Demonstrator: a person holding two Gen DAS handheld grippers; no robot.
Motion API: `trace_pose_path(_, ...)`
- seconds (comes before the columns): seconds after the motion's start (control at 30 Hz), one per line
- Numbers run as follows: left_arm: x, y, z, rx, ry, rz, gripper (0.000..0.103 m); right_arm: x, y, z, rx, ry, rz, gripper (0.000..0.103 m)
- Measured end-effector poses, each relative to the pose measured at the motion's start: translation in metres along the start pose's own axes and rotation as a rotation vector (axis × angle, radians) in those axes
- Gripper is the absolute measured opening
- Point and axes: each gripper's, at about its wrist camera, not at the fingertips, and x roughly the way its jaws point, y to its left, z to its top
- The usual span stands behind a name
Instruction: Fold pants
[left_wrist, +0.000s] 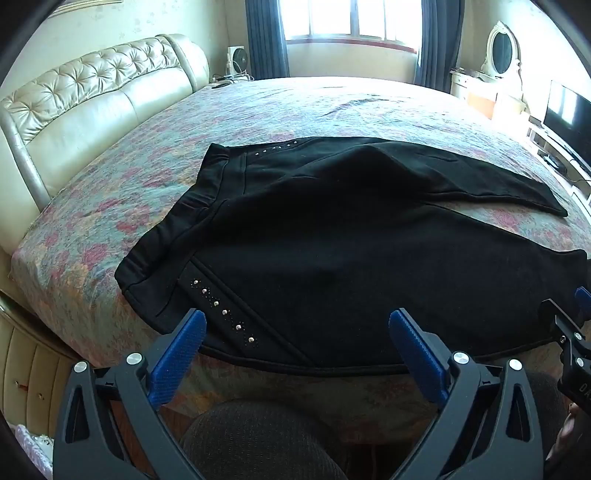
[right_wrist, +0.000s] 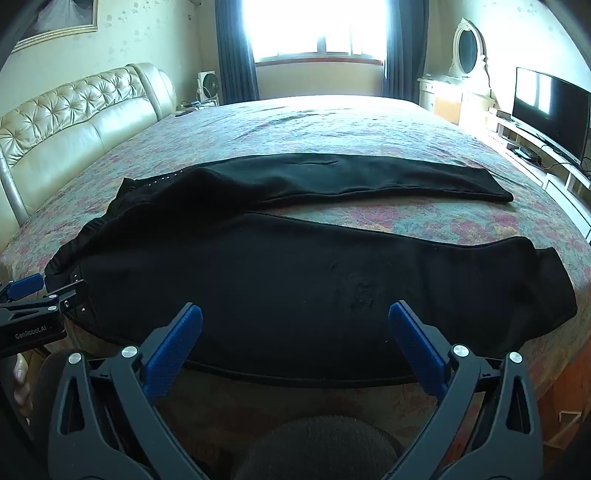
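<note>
Left hand-held gripper (left_wrist: 295, 325) low in frame, jaws spread wide and empty over the near hem, right hand-held gripper (right_wrist: 295, 317) likewise gaping and empty, black pants (left_wrist: 332, 251) spread flat mid-frame, waistband left, floral bed (left_wrist: 332, 103), tufted headboard (left_wrist: 92, 99) upper left.

Both wrist fisheyes look forward and downward from the near bed edge. Left wrist view sits near the waistband end of the black fabric pants (left_wrist: 332, 236); right wrist view nearer the leg hems. Shared: pants (right_wrist: 295, 280), floral quilted bedspread (left_wrist: 110, 199), window wall.
</note>
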Motion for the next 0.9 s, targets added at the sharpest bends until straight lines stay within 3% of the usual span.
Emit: trace_pose_path(0.9,-0.0002,-0.0006,-0.0006,-0.009,0.004,-0.029,0.099,-0.0002,-0.0029,-0.0028,0.004,0.007,-0.008,0.101)
